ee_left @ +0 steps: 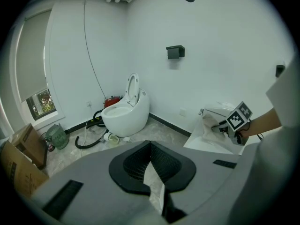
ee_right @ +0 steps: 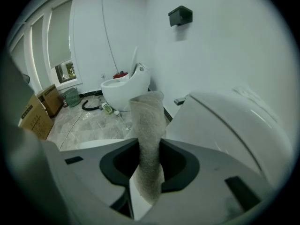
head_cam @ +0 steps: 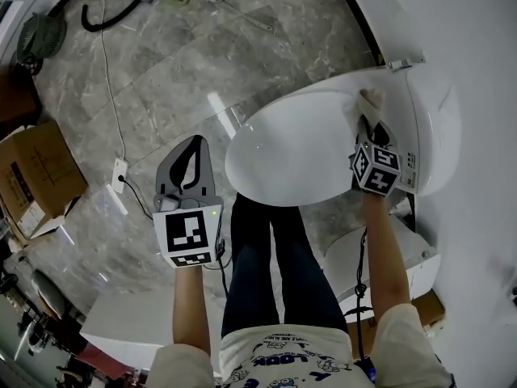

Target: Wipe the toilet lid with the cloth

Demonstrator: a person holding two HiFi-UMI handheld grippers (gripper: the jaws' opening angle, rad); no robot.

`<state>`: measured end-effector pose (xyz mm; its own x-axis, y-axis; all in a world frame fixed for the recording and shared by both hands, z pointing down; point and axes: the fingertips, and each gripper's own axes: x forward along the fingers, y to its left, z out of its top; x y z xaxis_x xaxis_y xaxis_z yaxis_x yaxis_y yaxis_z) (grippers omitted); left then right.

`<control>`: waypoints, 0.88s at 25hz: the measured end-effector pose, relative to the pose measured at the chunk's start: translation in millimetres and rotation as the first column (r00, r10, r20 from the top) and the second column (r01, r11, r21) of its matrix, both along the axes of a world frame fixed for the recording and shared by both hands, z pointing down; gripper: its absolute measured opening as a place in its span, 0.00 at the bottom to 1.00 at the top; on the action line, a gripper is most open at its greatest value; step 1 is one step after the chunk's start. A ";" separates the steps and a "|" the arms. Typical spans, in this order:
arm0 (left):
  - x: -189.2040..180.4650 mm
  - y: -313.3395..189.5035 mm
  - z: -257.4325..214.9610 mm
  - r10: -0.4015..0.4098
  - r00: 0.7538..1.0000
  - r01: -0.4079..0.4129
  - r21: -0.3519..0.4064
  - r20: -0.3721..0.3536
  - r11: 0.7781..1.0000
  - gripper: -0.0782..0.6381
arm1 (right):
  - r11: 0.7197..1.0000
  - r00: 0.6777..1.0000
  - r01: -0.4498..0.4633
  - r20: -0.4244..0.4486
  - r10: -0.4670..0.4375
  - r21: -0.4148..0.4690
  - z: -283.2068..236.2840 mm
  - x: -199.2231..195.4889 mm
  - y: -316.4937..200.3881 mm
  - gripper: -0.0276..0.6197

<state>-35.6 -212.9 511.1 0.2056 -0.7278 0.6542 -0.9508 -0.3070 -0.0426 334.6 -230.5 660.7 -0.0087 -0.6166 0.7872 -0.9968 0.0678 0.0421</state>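
Right gripper has its jaws clamped on the cloth; the right gripper view shows a pale strip of it pinched between the pads and sticking out ahead. The cloth sits at the rear right of the closed lid, close to the hinge, and seems to touch the surface there, though contact cannot be confirmed. Left gripper hangs off the lid's left side above the floor, jaws together with nothing between them. Judgement: the wipe is at the back edge, and most of the lid towards the person looks uncovered. To do it well, press the free end of the cloth flat, not just its tip, and draw it in overlapping passes from the hinge side to the front rim, following the dome's curve so the hard jaws do not scrape the plastic. Keep the grip firm, since drag could pull the strip out. Obstructions: the person's legs stand right at the front rim, which limits the pull-back. A cable runs over the floor on the left, with boxes and a hose well apart from the work. A second toilet stands by the far wall, clear of everything.
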 end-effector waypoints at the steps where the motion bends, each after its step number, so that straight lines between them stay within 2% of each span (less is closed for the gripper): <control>1: 1.9 0.0 4.2 0.002 1.000 -0.002 -0.002 -0.001 1.000 0.11 | 1.000 1.000 -0.001 0.000 0.001 -0.009 7.6 1.8 -1.3 0.20; 13: -1.1 11.6 41.6 -0.008 1.000 0.008 -0.029 -0.019 1.000 0.11 | 0.983 0.999 -0.033 0.017 0.036 -0.178 89.2 6.1 0.4 0.20; 22: -11.8 26.7 55.4 -0.032 0.999 0.030 -0.050 -0.026 0.998 0.11 | 0.974 0.999 -0.036 -0.001 0.037 -0.224 104.7 -0.1 -5.6 0.20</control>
<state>-47.4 -186.2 566.5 0.2014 -0.7012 0.6840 -0.9605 -0.2783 -0.0025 334.5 -236.1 765.3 0.0077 -0.4242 0.9055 -0.9989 0.0391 0.0268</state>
